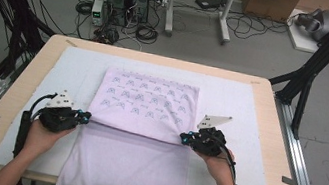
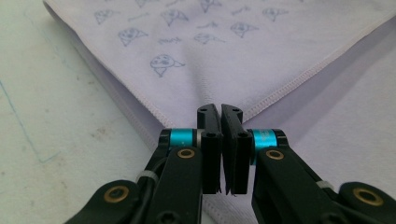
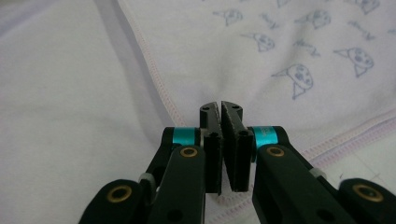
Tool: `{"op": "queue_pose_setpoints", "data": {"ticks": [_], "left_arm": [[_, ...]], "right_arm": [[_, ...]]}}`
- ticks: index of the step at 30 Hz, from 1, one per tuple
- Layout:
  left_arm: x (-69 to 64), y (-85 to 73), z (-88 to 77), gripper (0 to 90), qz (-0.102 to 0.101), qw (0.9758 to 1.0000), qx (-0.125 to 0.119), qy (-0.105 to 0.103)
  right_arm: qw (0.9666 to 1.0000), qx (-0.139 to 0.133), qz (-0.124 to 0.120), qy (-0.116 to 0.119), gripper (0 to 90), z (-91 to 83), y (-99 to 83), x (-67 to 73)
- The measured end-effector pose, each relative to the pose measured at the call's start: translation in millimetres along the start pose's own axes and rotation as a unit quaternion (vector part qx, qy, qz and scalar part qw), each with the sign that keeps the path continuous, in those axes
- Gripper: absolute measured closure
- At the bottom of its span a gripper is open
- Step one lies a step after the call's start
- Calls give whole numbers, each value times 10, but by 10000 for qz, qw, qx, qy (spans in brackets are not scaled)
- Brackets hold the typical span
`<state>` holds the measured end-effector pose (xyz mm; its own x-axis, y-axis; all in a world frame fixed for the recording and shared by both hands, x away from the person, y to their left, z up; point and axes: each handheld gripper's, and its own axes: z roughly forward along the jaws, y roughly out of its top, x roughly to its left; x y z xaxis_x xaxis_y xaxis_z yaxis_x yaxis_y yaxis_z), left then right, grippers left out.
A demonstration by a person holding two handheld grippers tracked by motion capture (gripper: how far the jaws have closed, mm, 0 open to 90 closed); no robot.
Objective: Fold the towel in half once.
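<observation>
towel (image 1: 140, 134) on pad (image 1: 233, 96), far part folded toward person, printed side up | left gripper (image 1: 83, 118) pinches folded layer's left corner, jaws closed | right gripper (image 1: 185, 138) pinches right corner, jaws closed | first fold under way; near half unfolded, hangs over table (image 1: 272, 105) edge

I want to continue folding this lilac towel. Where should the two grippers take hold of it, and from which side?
Grip the two near corners of the printed flap of the lilac towel: the left gripper coming from the left edge, the right gripper from the right. The hemmed corners lie flat on the plain layer, exposed at both sides. Both grippers look shut just at these corners.
</observation>
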<state>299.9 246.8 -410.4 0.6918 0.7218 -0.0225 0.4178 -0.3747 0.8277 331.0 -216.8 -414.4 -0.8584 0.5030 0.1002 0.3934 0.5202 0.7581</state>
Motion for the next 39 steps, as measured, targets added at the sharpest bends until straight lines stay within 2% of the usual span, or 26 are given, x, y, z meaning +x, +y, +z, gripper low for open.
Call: {"op": "queue_pose_setpoints", "data": {"ticks": [3,5,9,12,15,18,19,20,21,24,28,30,31,32,33,35,37,38,39], "left_arm": [[-71,0,-113,862,71,9999,-65,-60],[-130,-26,-196,861,110,9997,-114,-186],[-299,-144,-394,862,185,9994,-176,-245],[-443,-239,-532,862,275,9991,-155,-278],[-587,-355,-685,862,328,9987,-72,-373],[-691,-471,-798,859,365,9977,15,-562],[-706,-499,-823,847,401,9972,57,-628],[-701,-503,-830,807,423,9970,69,-639],[-676,-489,-820,771,429,9971,22,-629],[-553,-401,-733,651,355,9981,-69,-495],[-330,-225,-497,604,266,9991,-191,-252],[-180,-128,-342,600,136,9996,-191,-158],[-103,-82,-256,597,94,9998,-172,-37],[-3,-43,-153,596,-77,9997,-179,122],[52,-16,-95,589,-155,9996,-145,164],[160,44,54,600,-120,9992,-68,364],[252,93,183,633,-258,9990,-102,348],[289,121,236,627,-301,9985,-62,452],[315,147,287,614,-376,9982,-44,466]], "right_arm": [[9999,-99,-55,9,871,-88,22,62],[9998,-196,-93,34,871,-164,18,136],[9989,-421,-154,98,872,-312,-33,312],[9985,-442,-262,167,871,-395,-101,484],[9981,-428,-308,325,871,-485,-201,695],[9969,-397,-310,599,864,-531,-308,852],[9967,-339,-313,673,830,-532,-339,892],[9964,-294,-364,702,758,-526,-366,907],[9967,-264,-335,687,727,-521,-372,902],[9979,-308,-239,514,657,-494,-307,756],[9995,-236,-169,104,586,-393,-126,421],[9999,-139,-37,-52,558,-311,-36,216],[9998,-143,4,-126,551,-265,-7,118],[9997,-52,116,-191,540,-218,20,25],[9995,-6,211,-240,537,-155,45,-82],[9993,78,219,-295,540,-80,66,-181],[9991,127,213,-338,547,-2,78,-256],[9988,156,188,-420,548,28,82,-294],[9984,154,245,-480,547,43,86,-332]]}}
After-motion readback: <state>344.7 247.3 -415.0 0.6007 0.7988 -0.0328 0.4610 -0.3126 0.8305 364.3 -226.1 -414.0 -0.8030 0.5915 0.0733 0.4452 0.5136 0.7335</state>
